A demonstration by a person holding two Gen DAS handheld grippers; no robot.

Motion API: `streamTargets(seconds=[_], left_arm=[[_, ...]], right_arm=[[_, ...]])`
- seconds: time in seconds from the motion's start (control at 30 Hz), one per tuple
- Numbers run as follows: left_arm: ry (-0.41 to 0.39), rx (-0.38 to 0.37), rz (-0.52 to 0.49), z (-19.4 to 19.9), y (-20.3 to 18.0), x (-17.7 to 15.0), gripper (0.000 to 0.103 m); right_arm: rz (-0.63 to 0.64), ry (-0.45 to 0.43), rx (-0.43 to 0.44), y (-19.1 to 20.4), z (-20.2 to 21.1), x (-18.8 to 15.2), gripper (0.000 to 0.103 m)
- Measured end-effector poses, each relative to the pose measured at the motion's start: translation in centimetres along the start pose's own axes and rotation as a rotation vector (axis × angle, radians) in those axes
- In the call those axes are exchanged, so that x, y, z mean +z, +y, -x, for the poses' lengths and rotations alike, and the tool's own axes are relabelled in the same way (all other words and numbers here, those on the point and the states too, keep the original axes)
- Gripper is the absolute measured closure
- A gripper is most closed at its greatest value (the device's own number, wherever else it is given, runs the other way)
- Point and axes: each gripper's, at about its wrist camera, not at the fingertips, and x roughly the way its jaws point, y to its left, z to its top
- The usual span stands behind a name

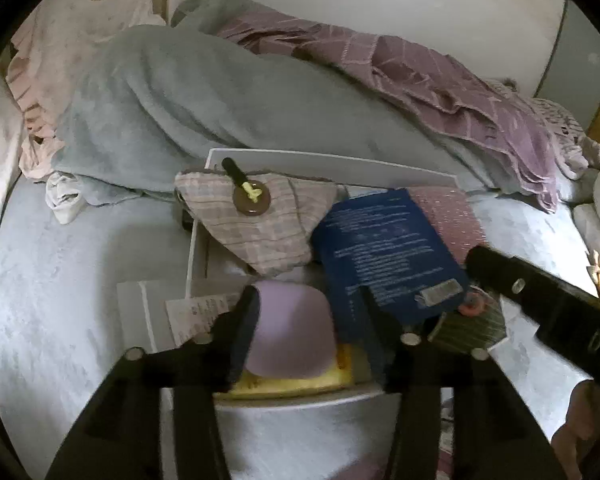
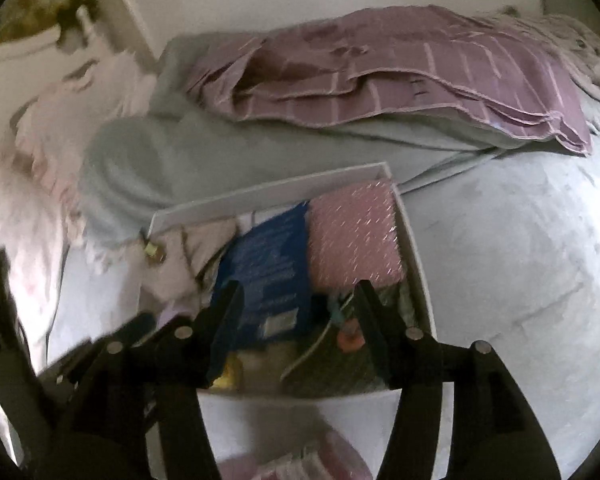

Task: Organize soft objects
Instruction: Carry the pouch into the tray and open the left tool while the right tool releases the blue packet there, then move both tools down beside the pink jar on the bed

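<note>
While both grippers hang over a white box (image 1: 332, 160) on the pale bed cover (image 1: 80, 280), neither grips anything. Left gripper (image 1: 306, 312): jaws spread wide, straddling a lilac pad (image 1: 292, 332) lying on a yellow item (image 1: 296, 384) at the box's near end. Right gripper (image 2: 298, 312): jaws wide, above a blue booklet (image 2: 268, 272) and an orange-capped piece (image 2: 350, 338). Inside the box: checked heart cushion (image 1: 260, 224) with a brown button (image 1: 252, 200), pink pouch (image 2: 356, 232) beside the booklet. Behind the box, touching it, a grey blanket (image 1: 204, 100); a purple striped cloth (image 1: 440, 80) lies on top.
</note>
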Motion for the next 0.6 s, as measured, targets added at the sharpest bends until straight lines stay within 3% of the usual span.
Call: streamTargets(seconds=[0.23,0.33,0.4,0.47,0.53,0.6], left_arm=[[0.01,-0.019,0.007,2.6,-0.3,-1.2,0.042],[0.02,-0.045,0.008,4.3,-0.5,-3.1,0.029],[0.016,0.012,-0.028,5.5,-1.0,-4.4,0.028],[-0.059,0.029,-0.041,7.3,-1.4,-5.8,0.028],[-0.105,0.027,-0.046,8.9,-1.6,-7.6,0.026],[-0.107,0.031,-0.048,9.4,-1.6,-8.9,0.022]], right_arm=[[0.056,0.05,0.008,0.5,2.8,-1.1,0.044],[0.161,0.035,-0.002,0.9,4.5,-2.7,0.044],[0.239,-0.036,-0.053,0.7,6.5,-4.5,0.044],[0.249,-0.109,-0.089,0.0,8.2,-6.0,0.043],[0.252,-0.196,-0.079,-1.0,9.9,-8.1,0.039],[0.237,-0.228,-0.067,-1.7,10.6,-9.5,0.03]])
